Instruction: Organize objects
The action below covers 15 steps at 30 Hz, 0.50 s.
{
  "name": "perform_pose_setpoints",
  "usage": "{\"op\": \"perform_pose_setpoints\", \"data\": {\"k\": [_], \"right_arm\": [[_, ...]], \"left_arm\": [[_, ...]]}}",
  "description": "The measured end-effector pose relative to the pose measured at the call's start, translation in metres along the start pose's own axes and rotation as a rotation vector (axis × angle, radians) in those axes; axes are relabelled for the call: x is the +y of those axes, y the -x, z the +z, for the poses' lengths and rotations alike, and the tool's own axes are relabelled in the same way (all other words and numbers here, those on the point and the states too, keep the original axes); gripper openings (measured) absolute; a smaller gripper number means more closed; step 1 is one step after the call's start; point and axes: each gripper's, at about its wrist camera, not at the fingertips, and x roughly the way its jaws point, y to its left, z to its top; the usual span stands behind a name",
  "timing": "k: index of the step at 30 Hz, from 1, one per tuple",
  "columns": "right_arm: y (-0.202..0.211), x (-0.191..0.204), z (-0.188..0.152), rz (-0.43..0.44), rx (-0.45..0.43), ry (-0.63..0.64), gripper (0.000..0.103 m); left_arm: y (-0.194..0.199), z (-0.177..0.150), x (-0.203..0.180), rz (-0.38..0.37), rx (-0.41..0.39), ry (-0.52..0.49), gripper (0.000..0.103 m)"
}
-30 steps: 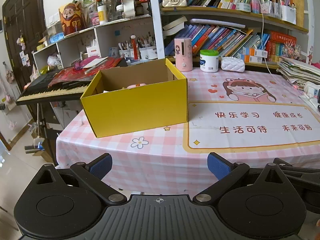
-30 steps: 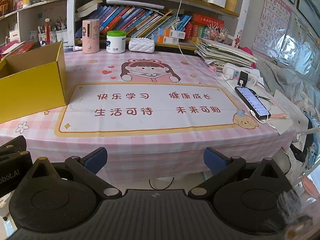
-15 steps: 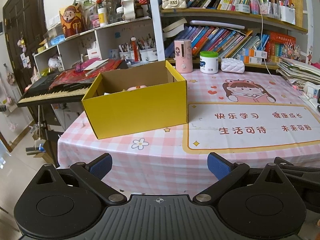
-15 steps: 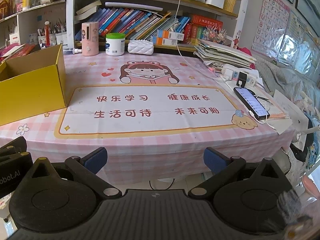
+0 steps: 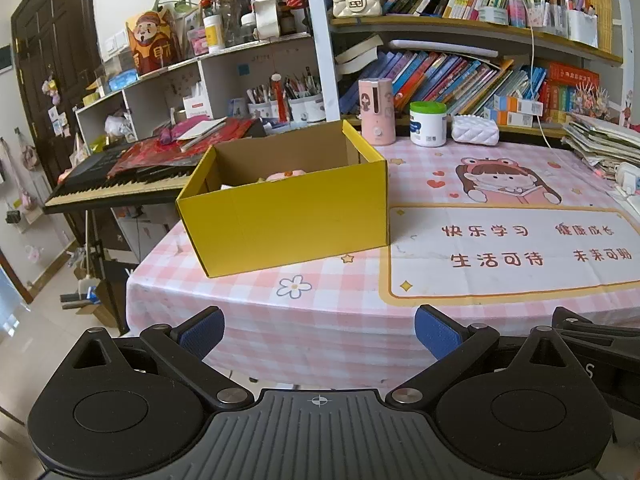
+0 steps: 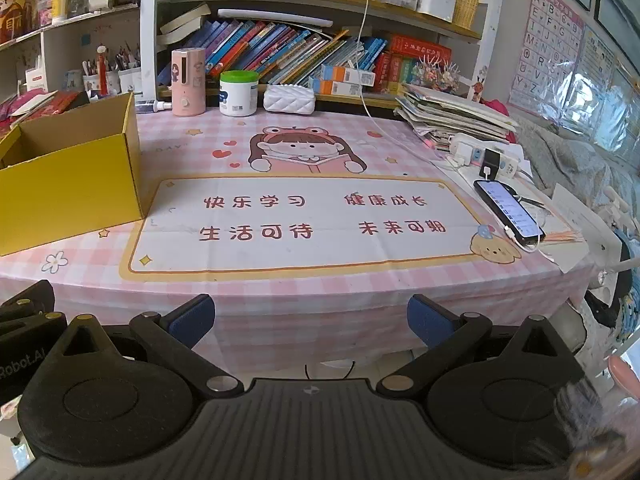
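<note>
An open yellow cardboard box [image 5: 288, 212] stands on the left part of the pink checked table [image 5: 248, 296]; a pink item [image 5: 285, 176] shows inside it. The box [image 6: 68, 196] also appears at the left edge of the right wrist view. At the table's back stand a pink dispenser [image 6: 188, 82], a white jar with a green lid [image 6: 239, 93] and a white quilted pouch [image 6: 290, 98]. My left gripper [image 5: 319, 332] hangs open before the table's front edge, nothing between its fingers. My right gripper [image 6: 310, 320] is open too, below the front edge, empty.
A phone [image 6: 509, 208] on a cable lies at the right edge, beside a power strip [image 6: 486, 156] and a paper stack [image 6: 452, 118]. A keyboard [image 5: 120, 184] stands left of the table. Bookshelves [image 5: 460, 68] run behind. A printed mat [image 6: 304, 224] covers the table's middle.
Both grippers have drifted slightly back and left from the table; the view has shifted a little. Both stay open and empty, and nothing on the table has moved.
</note>
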Motion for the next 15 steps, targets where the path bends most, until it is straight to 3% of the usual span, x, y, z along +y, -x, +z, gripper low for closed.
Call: {"op": "perform_pose_setpoints", "data": {"k": [15], "right_arm": [[-0.0036,0.0009,0.0025,-0.014,0.009,0.003,0.103]], "left_arm": [[-0.0063,0.0017,0.0,-0.011,0.019,0.001,0.102]]}}
